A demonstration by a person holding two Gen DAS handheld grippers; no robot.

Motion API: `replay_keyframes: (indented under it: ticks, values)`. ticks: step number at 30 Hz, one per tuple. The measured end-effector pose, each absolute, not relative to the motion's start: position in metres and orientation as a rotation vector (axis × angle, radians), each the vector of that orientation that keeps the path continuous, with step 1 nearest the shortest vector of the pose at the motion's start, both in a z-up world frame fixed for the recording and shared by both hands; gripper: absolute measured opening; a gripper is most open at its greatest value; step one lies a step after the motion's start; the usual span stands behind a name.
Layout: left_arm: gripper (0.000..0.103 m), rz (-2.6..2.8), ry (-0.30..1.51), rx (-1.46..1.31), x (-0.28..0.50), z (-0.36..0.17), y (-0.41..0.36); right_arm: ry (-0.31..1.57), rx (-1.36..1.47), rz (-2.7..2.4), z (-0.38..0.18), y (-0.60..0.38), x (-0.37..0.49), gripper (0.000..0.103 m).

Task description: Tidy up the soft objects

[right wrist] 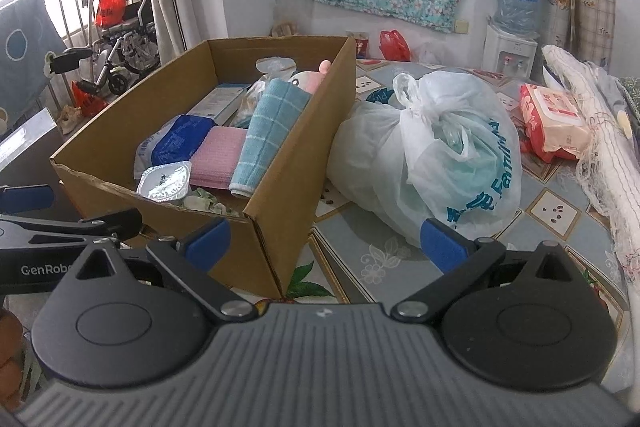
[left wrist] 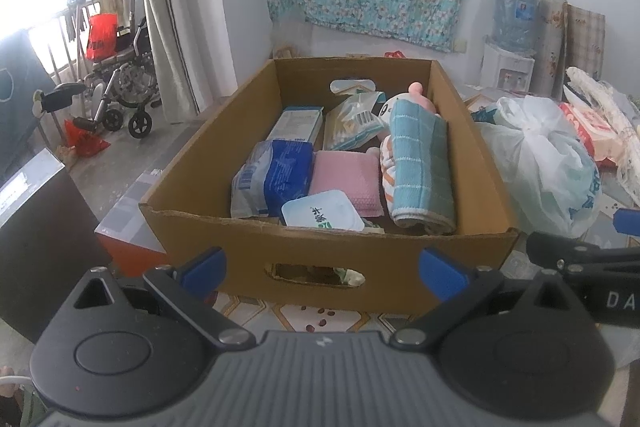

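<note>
The cardboard box (left wrist: 320, 259) sits on the patterned desk (right wrist: 360, 247), packed with soft things: a teal checked towel (left wrist: 420, 167) draped along its right wall, a pink cloth (left wrist: 346, 179) beside that, a blue-and-white packet (left wrist: 276, 175) further left. A pink plush toy (left wrist: 420, 99) peeks from behind the towel, mostly hidden. Just right of the box slumps a knotted white plastic bag (right wrist: 440, 147), its contents blurred. Left gripper (left wrist: 320, 269) hangs wide and empty before the box's near wall; right gripper (right wrist: 324, 241), wide and empty too, hovers by the box's near right corner.
</note>
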State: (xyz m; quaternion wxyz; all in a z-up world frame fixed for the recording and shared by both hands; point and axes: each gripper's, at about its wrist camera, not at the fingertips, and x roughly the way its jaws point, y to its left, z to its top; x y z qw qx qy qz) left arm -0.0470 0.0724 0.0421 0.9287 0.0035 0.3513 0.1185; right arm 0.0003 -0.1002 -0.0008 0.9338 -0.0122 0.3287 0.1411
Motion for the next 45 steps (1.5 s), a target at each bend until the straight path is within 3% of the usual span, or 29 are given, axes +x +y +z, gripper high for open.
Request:
replay_keyframes:
  ticks: [45]
  values:
    - [0.103, 0.266, 0.772, -0.005, -0.046, 0.032, 0.083, 0.729, -0.022, 0.308, -0.012, -0.091, 0.008, 0.102]
